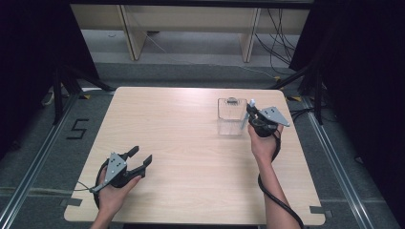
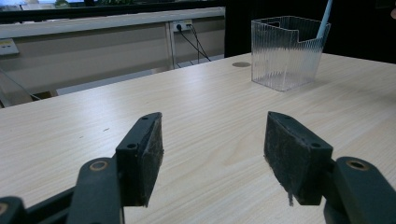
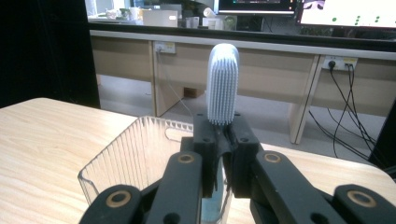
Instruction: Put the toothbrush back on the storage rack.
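Two black padded jaws of the left gripper point(image 2: 214, 156) rise close in front of the left gripper view, standing wide apart with bare wood between them and nothing held. From the high view, this gripper point(image 1: 139, 161) rests low over the desk point(image 1: 191, 162) near its front left corner, held by the person's left hand point(image 1: 114, 191), with its jaws pointing toward the middle of the desk.

Toward the far right corner stands a clear ribbed plastic container point(image 1: 231, 116), upright, open at the top, with a cut-out handle in one wall. Seen from the left gripper view, the same container point(image 2: 285, 51) sits well apart from the open jaws.

The right gripper point(image 1: 251, 117), held by the right hand point(image 1: 262, 143), sits just beside the container's right wall. In the right gripper view its jaws are clamped tight on the handle of a pale blue toothbrush point(image 3: 222, 84), which stands upright with its bristled head above the jaws. The lower end of the handle reaches down at the container's near rim point(image 3: 140, 154); whether it touches the bottom cannot be told. A black cable trails from this gripper back along the forearm.
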A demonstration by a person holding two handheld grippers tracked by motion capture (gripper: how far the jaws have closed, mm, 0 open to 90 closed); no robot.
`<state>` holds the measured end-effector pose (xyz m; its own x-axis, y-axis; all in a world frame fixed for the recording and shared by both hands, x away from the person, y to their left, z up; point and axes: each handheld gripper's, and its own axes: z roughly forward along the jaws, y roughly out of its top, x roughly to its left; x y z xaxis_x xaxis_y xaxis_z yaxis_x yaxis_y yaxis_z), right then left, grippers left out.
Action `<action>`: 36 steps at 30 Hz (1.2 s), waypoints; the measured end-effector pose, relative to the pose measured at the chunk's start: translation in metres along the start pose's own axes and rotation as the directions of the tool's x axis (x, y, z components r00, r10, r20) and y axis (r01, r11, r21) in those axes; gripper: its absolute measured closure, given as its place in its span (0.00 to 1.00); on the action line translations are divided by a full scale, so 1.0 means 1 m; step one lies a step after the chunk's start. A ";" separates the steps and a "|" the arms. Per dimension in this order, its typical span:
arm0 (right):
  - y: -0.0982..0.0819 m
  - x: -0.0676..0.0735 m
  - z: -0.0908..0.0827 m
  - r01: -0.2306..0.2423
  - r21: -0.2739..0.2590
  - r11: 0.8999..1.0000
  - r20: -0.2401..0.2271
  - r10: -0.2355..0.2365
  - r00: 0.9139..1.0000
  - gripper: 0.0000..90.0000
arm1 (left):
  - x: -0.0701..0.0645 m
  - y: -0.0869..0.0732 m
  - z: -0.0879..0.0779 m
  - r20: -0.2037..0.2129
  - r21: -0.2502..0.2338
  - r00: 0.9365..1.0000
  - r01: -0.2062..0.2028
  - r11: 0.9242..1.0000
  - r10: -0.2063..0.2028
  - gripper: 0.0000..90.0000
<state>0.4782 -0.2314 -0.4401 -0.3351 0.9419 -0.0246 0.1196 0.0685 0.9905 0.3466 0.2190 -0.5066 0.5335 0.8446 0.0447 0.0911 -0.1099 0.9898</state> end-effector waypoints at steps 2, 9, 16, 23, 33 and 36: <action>-0.002 0.001 -0.001 -0.013 0.003 1.000 0.008 0.013 1.000 0.94 | -0.001 0.000 -0.001 -0.005 0.015 1.000 -0.002 1.000 0.002 0.41; -0.003 0.001 0.000 -0.017 0.001 1.000 0.010 0.017 1.000 0.94 | -0.001 0.000 -0.001 -0.006 0.009 1.000 -0.002 1.000 0.002 0.41; -0.009 -0.001 0.002 0.005 0.006 1.000 0.011 -0.005 1.000 0.93 | -0.001 0.000 -0.001 -0.005 0.013 1.000 -0.008 1.000 0.008 0.41; -0.012 -0.001 0.001 -0.016 0.024 1.000 0.012 0.016 1.000 0.93 | -0.001 0.000 -0.001 -0.006 0.010 1.000 -0.006 1.000 0.006 0.41; -0.012 -0.002 0.001 -0.016 0.034 0.999 0.017 0.015 1.000 0.88 | -0.001 0.000 -0.001 -0.005 0.011 1.000 -0.008 1.000 0.008 0.41; -0.013 -0.002 0.001 -0.016 0.036 0.999 0.022 0.015 1.000 0.85 | -0.001 0.000 -0.001 -0.004 0.012 1.000 -0.008 1.000 0.008 0.41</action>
<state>0.4781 -0.2343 -0.4527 -0.3126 0.9498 -0.0129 0.1585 0.0656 0.9852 0.3453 0.2183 -0.5064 0.5307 0.8459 0.0534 0.0970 -0.1232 0.9876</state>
